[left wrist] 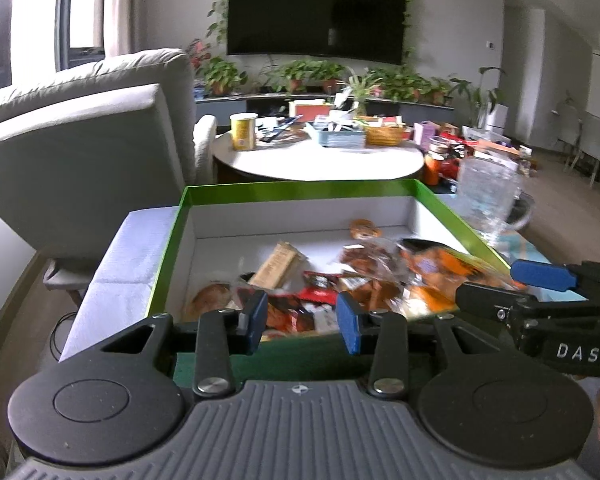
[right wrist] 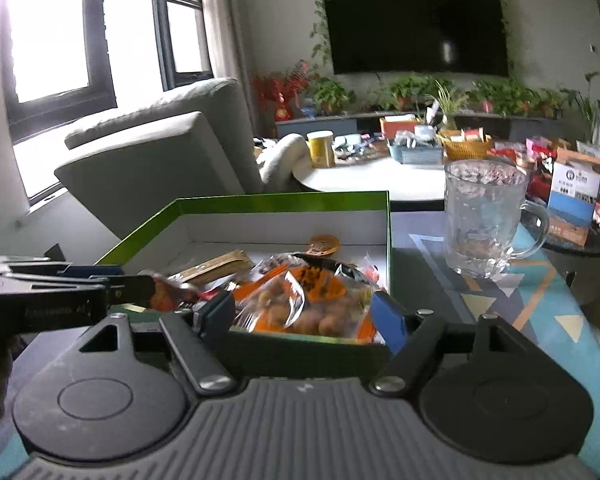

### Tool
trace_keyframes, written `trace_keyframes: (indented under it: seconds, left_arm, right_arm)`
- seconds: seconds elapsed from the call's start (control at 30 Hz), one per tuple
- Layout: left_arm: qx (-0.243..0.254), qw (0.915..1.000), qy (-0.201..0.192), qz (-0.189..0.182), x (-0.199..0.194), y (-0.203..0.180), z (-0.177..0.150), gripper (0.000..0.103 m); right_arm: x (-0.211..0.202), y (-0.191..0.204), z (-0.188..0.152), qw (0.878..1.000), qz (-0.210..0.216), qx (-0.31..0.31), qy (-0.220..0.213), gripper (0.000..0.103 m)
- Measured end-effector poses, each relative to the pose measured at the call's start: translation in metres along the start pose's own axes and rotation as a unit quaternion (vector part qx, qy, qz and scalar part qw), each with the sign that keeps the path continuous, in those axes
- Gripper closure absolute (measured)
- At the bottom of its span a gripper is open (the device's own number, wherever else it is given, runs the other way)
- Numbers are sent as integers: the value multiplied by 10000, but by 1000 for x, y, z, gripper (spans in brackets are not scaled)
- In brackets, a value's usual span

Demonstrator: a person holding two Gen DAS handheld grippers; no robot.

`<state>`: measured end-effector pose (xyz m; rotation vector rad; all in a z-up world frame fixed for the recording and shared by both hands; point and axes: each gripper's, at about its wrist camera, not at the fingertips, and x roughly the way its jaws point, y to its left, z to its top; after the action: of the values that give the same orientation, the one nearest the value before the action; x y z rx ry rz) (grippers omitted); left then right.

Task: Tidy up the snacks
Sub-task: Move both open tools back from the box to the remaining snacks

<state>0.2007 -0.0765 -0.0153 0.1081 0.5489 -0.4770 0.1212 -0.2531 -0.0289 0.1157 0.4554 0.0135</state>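
Two grippers, left (left wrist: 304,322) and right (right wrist: 302,316), hover at the near wall of one green box (left wrist: 300,190), jaws apart and holding nothing; several wrapped snacks (left wrist: 332,276) lie inside it, one glass mug (right wrist: 486,216) just right of it

The box (left wrist: 436,200) looks like glossy green card, matt white inside. Snack wrappers (right wrist: 300,296) are shiny, crinkled plastic. The mug (right wrist: 484,220) is probably textured glass.
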Motion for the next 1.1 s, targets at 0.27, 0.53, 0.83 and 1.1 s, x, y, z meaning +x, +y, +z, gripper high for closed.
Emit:
trace_keyframes:
  seconds: [0.27,0.53,0.83,1.1]
  left_arm:
    - [284,9964,110,-789,-33,-32,-18,67]
    - [723,9868,581,-1325,-25,-82,-39,64]
    - [510,9914,910,-795,12,-99,-43,45]
    - [623,9935,841,-447,15,-111,-43,34]
  right_arm:
    - [-39,-9,-28,9982,-465,-364,-55,44]
    - [-50,-44,-51,9939,-1044,100,334,44]
    - [-55,-64,-55,9925,-990,656,282,44]
    - [-53,-69,-60,9928,-802,844,298,44]
